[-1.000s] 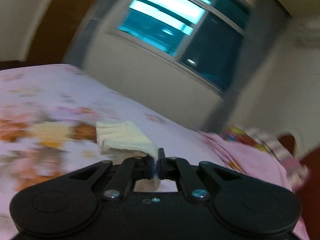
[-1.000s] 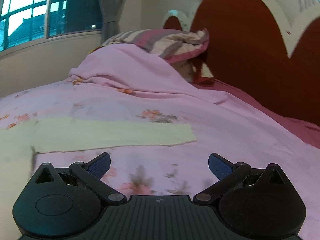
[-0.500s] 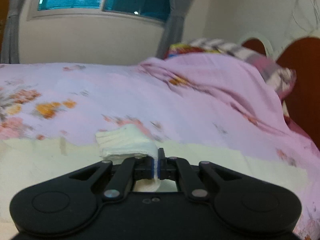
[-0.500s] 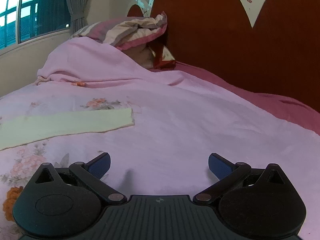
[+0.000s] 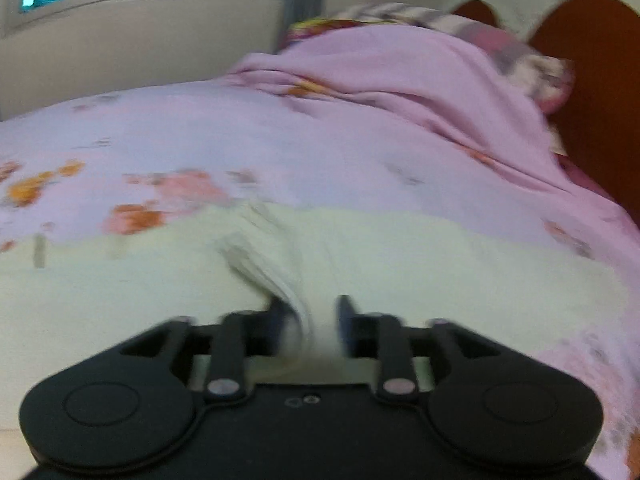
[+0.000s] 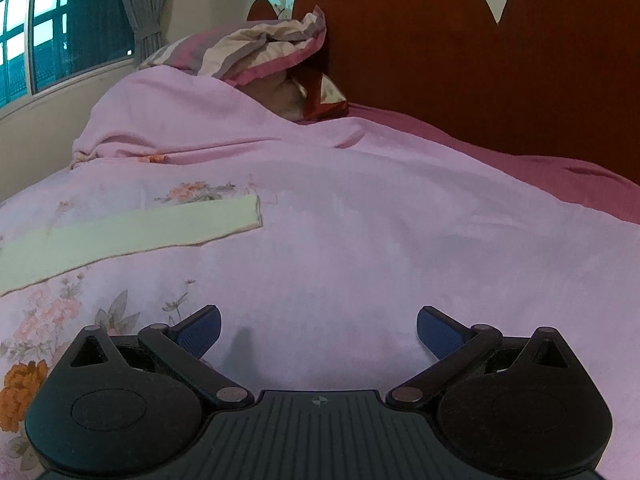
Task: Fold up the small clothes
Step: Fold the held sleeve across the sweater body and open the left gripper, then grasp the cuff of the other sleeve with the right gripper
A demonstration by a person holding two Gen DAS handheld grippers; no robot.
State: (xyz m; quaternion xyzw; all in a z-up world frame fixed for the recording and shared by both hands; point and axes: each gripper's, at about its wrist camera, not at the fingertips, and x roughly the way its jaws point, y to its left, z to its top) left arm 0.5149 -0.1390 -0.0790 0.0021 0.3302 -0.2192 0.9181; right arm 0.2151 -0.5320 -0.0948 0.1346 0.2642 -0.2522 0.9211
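A pale yellow garment (image 5: 420, 264) lies flat on the pink floral bedspread (image 5: 280, 140) and fills the lower half of the left wrist view. Its ribbed cuff (image 5: 256, 264) lies folded over on top of it and runs down between the jaws of my left gripper (image 5: 310, 316). Those jaws are opening, and the pads no longer press on the cuff. In the right wrist view one long sleeve of the garment (image 6: 140, 232) stretches across the left side. My right gripper (image 6: 318, 324) stands open over bare bedspread (image 6: 380, 240), well to the right of the sleeve, with nothing between its fingers.
A heaped pink quilt (image 6: 192, 120) and a striped pillow (image 6: 260, 48) lie at the head of the bed. Behind them stands the dark red headboard (image 6: 460, 60). A window (image 6: 60, 32) with a grey curtain is at the far left.
The left gripper swung away from the window, carried the cuff down onto the spread garment, and its jaws parted. The right gripper shifted right, so the sleeve now sits farther left in its view.
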